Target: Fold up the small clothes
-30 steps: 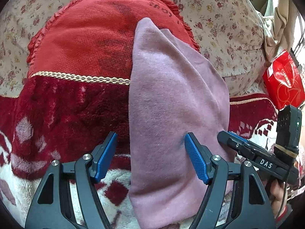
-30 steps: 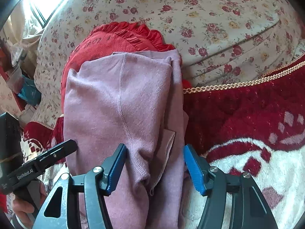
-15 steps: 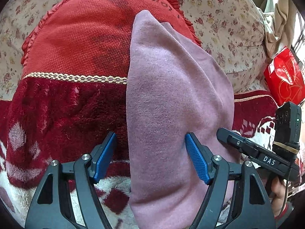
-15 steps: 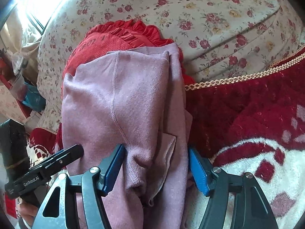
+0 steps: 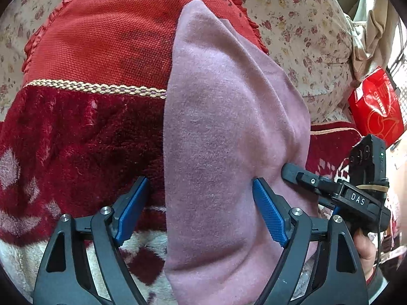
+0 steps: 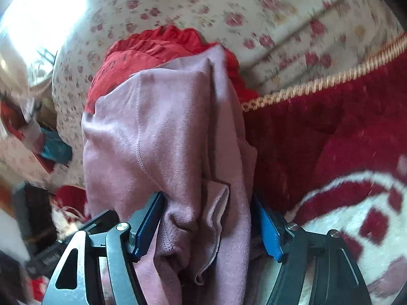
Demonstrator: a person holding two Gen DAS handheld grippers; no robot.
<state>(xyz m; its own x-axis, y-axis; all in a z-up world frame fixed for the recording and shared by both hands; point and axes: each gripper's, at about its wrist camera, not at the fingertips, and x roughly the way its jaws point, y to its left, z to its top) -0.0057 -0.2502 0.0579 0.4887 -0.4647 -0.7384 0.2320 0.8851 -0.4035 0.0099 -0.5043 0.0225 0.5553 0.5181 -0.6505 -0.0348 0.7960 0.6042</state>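
A small mauve-pink garment [image 5: 229,132] lies folded lengthwise on a dark red patterned blanket [image 5: 76,147], its far end on a red cushion [image 5: 114,30]. My left gripper [image 5: 201,208] is open, its fingers astride the garment's left edge near the close end. My right gripper [image 6: 207,226] is open with its jaws narrowing around the bunched right side of the garment [image 6: 162,137], blue pads [image 6: 269,233] touching the folds. The right gripper also shows in the left wrist view [image 5: 287,172], pressed against the garment's right edge.
A floral cream sofa back [image 5: 305,25] rises behind the cushion. A red bag [image 5: 374,106] sits at the far right. Clutter [image 6: 51,150] lies left of the sofa in the right wrist view. The blanket has a gold braid edge [image 6: 330,78].
Both grippers have moved forward onto the garment. The right gripper's jaws have narrowed around the bunched fabric, and the cloth has gathered between them. The right wrist view is now motion-blurred.
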